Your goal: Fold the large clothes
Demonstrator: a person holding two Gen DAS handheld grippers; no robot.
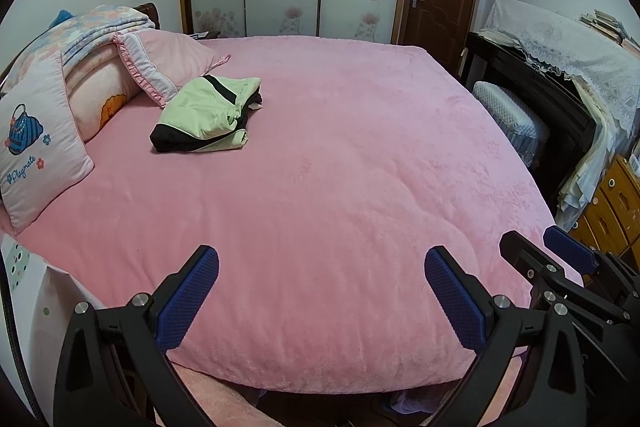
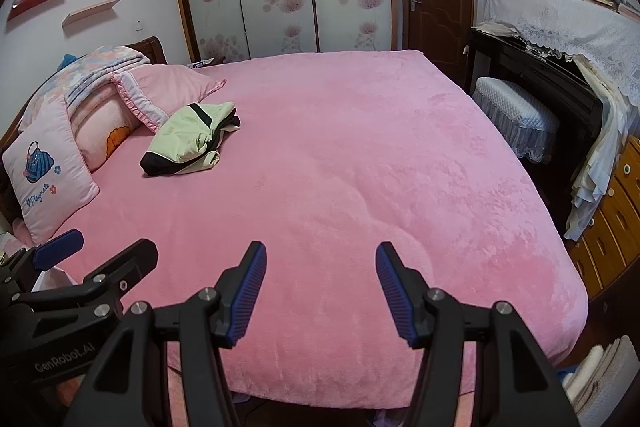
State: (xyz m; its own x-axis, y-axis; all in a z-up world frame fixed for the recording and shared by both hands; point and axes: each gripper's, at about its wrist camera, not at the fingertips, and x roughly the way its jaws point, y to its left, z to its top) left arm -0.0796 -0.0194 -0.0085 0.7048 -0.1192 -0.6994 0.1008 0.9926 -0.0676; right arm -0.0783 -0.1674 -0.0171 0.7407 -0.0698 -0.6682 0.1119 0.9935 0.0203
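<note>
Left hand-held gripper (image 1: 322,301): jaws stood wide apart, nothing between them, over the near edge of the bed (image 1: 360,187). The garment (image 1: 204,115), pale green with black trim, lay far ahead and to the left of it, well out of reach, just beside the frilled pink pillow (image 1: 168,63). It sat as a loose, bunched bundle, already doubled over on itself.

Handling, my judgement: light, soft cloth, no stiffness, would sag and slide off one grip point. The plush pink cover likely drags on it a little. Best hold seemed the black hem at the near corner, or a thick seam, pinching a single layer if the fold is to be reopened.

Right hand-held gripper (image 2: 321,293): jaws also parted and empty, though less widely; the garment (image 2: 188,139) lay far ahead and left of it too. Both would have to go forward and leftward.
</note>
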